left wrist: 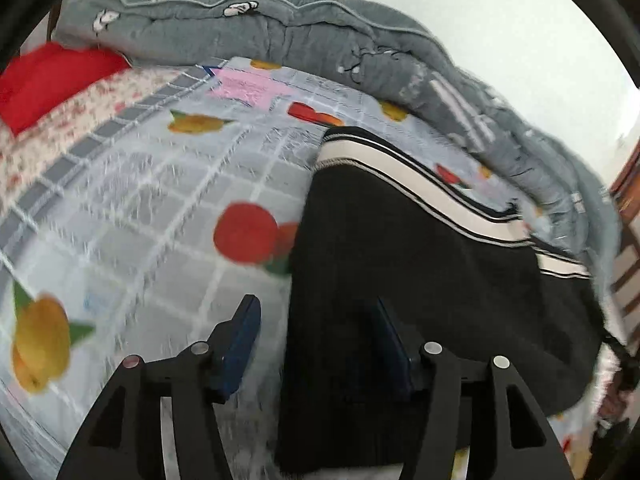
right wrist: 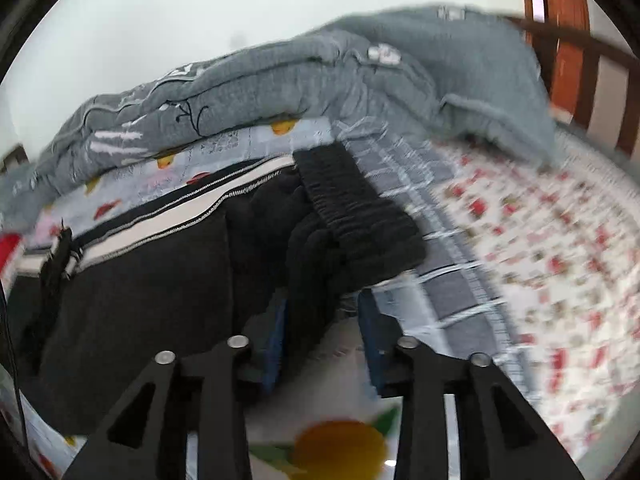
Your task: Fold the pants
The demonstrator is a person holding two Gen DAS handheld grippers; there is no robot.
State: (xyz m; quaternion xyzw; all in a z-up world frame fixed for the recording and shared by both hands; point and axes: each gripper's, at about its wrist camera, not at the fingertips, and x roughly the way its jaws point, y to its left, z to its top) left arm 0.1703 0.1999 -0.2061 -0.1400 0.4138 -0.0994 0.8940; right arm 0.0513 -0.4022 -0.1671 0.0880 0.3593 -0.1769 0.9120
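Note:
Black pants (left wrist: 420,264) with a white side stripe lie flat on the fruit-print bed sheet (left wrist: 160,208). My left gripper (left wrist: 316,316) is open and straddles the pants' near left edge, one finger over the sheet and one over the black cloth. In the right wrist view the pants (right wrist: 160,280) spread to the left, and the elastic waistband (right wrist: 360,212) lies ahead. My right gripper (right wrist: 324,312) is open, with bunched black cloth just below the waistband between its fingertips.
A rumpled grey quilt (left wrist: 280,28) is piled along the far side of the bed by the wall. A red pillow (left wrist: 52,80) lies at the far left. A wooden bed frame (right wrist: 568,40) stands at the right. A floral sheet (right wrist: 540,240) covers the bed's right part.

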